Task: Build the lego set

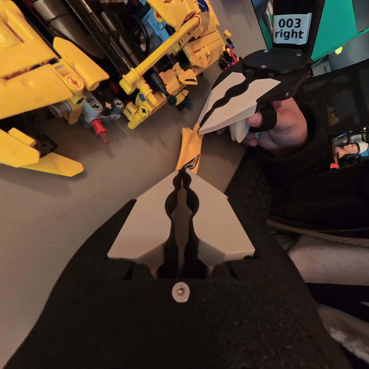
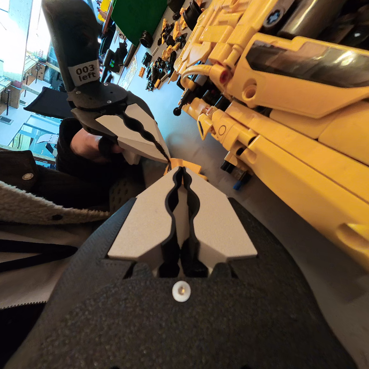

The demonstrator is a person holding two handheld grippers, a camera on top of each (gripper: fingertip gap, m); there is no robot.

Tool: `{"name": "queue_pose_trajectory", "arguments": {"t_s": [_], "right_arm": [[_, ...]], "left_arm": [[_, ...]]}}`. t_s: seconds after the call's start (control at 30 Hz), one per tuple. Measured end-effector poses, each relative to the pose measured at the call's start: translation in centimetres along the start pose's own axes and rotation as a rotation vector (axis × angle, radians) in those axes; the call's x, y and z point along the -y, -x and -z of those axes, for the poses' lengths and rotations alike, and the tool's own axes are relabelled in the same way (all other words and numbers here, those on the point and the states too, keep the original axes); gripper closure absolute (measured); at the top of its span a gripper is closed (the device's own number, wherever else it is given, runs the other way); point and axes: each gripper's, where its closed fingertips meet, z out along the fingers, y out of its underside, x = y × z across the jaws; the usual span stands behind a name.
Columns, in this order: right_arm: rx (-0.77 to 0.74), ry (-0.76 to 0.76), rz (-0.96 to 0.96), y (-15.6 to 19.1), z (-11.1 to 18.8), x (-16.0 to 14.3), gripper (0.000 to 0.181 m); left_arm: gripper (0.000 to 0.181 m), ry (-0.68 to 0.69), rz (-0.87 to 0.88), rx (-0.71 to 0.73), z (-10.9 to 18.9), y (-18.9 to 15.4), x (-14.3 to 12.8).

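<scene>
A curved yellow lego panel sits mid-frame in the left wrist view, above the grey table, pinched at its near end by the left gripper and at its far end by the right gripper; both are clenched on it. The big yellow lego model fills the upper left, near but apart. Loose black and orange parts lie at top centre of the right wrist view.
</scene>
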Motion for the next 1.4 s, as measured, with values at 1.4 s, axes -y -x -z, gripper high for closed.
{"name": "queue_pose_trajectory", "arguments": {"t_s": [1.4], "right_arm": [[-0.018,-0.012,-0.004,-0.3,0.4,0.0,0.181]], "left_arm": [[0.174,0.102,-0.713,0.302,-1.4,0.4,-0.7]]}}
